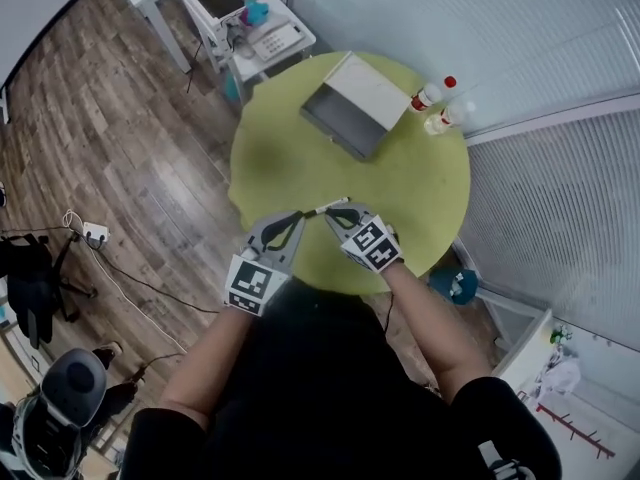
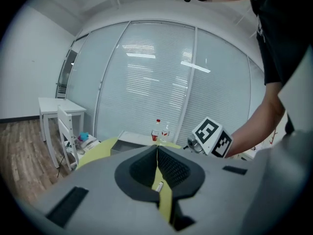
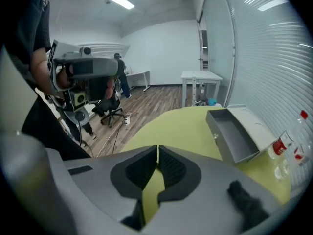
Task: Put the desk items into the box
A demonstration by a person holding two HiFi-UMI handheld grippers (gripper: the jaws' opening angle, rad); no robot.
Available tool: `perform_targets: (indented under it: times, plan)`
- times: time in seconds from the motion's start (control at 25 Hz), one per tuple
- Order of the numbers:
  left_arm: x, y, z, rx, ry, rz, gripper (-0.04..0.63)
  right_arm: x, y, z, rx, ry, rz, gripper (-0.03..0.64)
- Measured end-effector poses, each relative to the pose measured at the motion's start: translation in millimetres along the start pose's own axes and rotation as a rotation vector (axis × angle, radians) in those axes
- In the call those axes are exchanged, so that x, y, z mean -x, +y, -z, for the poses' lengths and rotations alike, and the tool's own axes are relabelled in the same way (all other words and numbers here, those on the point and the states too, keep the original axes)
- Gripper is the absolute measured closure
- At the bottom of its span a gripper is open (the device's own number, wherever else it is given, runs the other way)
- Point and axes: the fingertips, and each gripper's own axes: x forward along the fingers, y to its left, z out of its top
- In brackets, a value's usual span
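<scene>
Jaws shut tip to tip on both the left gripper (image 1: 299, 216) and the right gripper (image 1: 329, 214), neither holding anything. A slim white pen (image 1: 333, 205) lies on the round yellow-green table (image 1: 290, 158) close to its near edge, just at the two sets of tips. In the left gripper view it shows on the tabletop beneath the closed jaws. The open grey box (image 1: 335, 133) sits well apart across the table, with two bottles (image 1: 428, 96) beside it. Closed tips brushing the pen would likely roll it toward the edge, so the jaws probably need opening first.
</scene>
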Motion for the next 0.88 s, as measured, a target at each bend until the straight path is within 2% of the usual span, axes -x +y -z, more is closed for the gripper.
perform_targets:
  times: [0.2,0.56,0.76,0.88]
  plan:
    - [-22,12,9,0.008,-0.020,-0.064,0.581,-35,-1,32,0.107,0.140,-0.159,0.597]
    - [-41,24,25,0.024,0.005,-0.134,0.581,-74,-4,75,0.490,0.398,-0.366,0.597]
    - [-40,27,33,0.038,0.010,-0.171,0.581,-88,-10,89,0.619,0.487,-0.427,0.590]
    - [-39,31,40,0.055,0.011,-0.197,0.581,-97,-16,97,0.668,0.533,-0.439,0.521]
